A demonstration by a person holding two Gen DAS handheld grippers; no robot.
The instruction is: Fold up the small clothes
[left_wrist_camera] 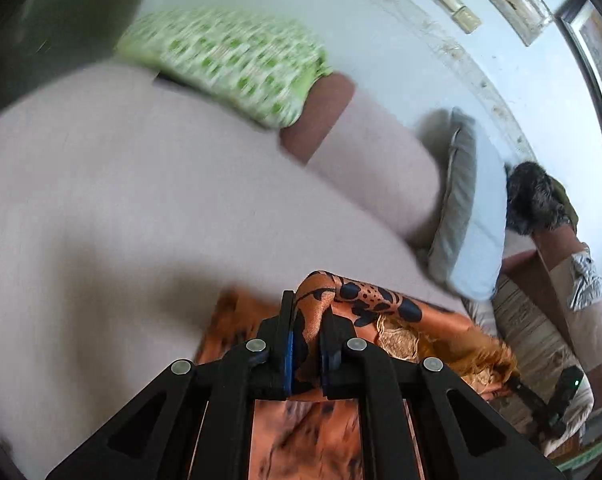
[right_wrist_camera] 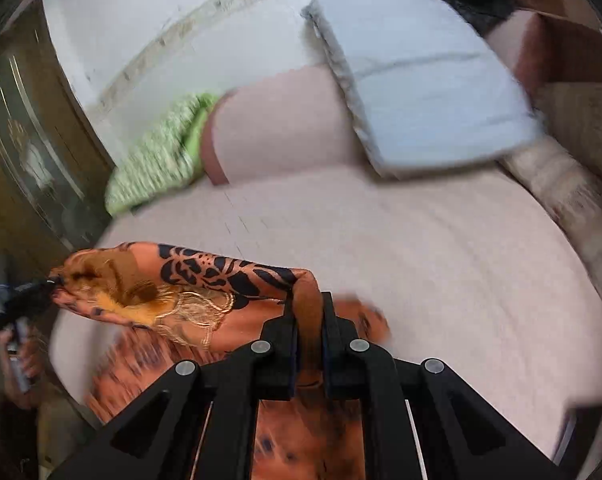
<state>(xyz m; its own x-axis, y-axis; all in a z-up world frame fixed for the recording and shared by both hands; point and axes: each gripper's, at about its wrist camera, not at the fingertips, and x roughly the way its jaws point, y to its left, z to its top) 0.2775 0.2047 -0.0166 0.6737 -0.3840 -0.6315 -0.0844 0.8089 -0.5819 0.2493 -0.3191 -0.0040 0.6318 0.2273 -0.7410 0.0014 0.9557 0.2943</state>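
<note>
The orange garment hangs stretched between both grippers, just above the near side of the bed. The left gripper and right gripper each have fingers clamped on its edge. A blue pillow and green pillow lie at the far side.

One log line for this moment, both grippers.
left hand-held gripper: shut on orange cloth | right hand-held gripper: shut on orange cloth | cloth: lifted over bed

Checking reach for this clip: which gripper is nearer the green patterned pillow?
Left. The left gripper holds the orange garment on the side toward the green patterned pillow; the right gripper holds it farther away.
</note>
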